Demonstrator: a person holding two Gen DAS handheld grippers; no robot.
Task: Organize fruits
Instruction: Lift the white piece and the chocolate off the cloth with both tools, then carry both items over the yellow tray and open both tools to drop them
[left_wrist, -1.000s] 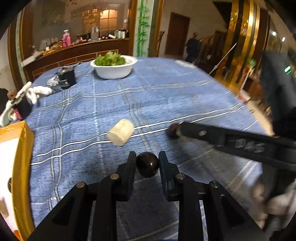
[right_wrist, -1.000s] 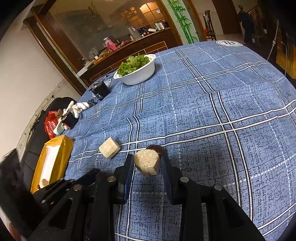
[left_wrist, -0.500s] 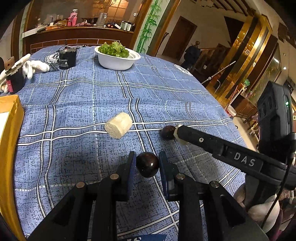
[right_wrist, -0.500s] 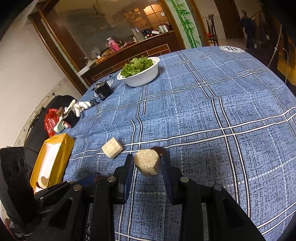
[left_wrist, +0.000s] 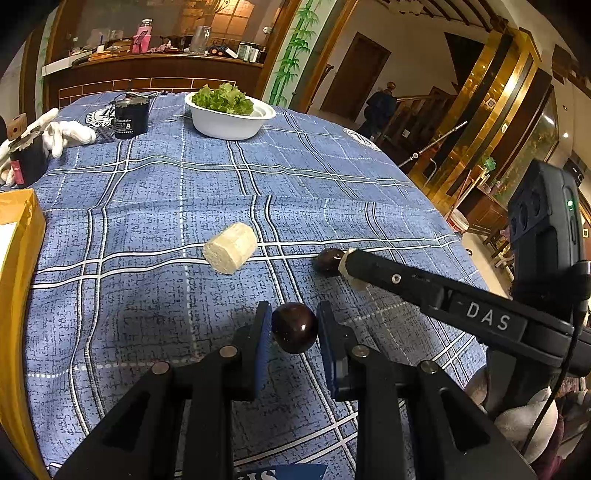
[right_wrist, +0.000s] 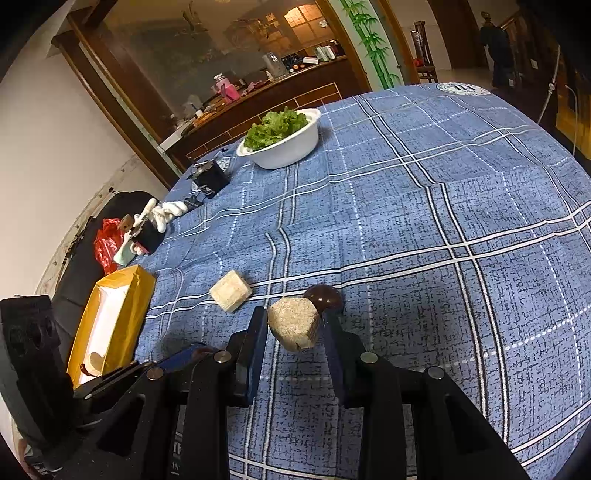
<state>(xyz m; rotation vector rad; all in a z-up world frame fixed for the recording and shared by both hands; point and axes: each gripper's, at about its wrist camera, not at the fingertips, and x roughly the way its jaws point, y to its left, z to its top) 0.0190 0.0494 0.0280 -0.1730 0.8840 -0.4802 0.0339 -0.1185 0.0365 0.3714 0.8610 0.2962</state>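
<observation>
My left gripper (left_wrist: 293, 314) is shut on a dark round fruit (left_wrist: 294, 328), held just above the blue checked tablecloth (left_wrist: 147, 206). My right gripper (right_wrist: 294, 317) is shut on a pale fibrous chunk (right_wrist: 295, 325). A second dark fruit (right_wrist: 325, 295) lies on the cloth just behind that chunk and shows by the right gripper's tip (left_wrist: 349, 266) in the left wrist view. Another pale chunk (left_wrist: 231, 247) lies loose on the cloth to the left. The left gripper (right_wrist: 184, 360) shows at the lower left of the right wrist view.
An open yellow box (right_wrist: 110, 325) with a white inside sits at the table's left edge. A white bowl of lettuce (left_wrist: 229, 118), a black container (left_wrist: 131, 116) and white gloves (left_wrist: 66, 133) stand at the far side. A person (left_wrist: 380, 107) stands in the background.
My left gripper has rolled with the dark fruit still in it, so the table sits more level in its view. The right gripper and its chunk have stayed in place.
</observation>
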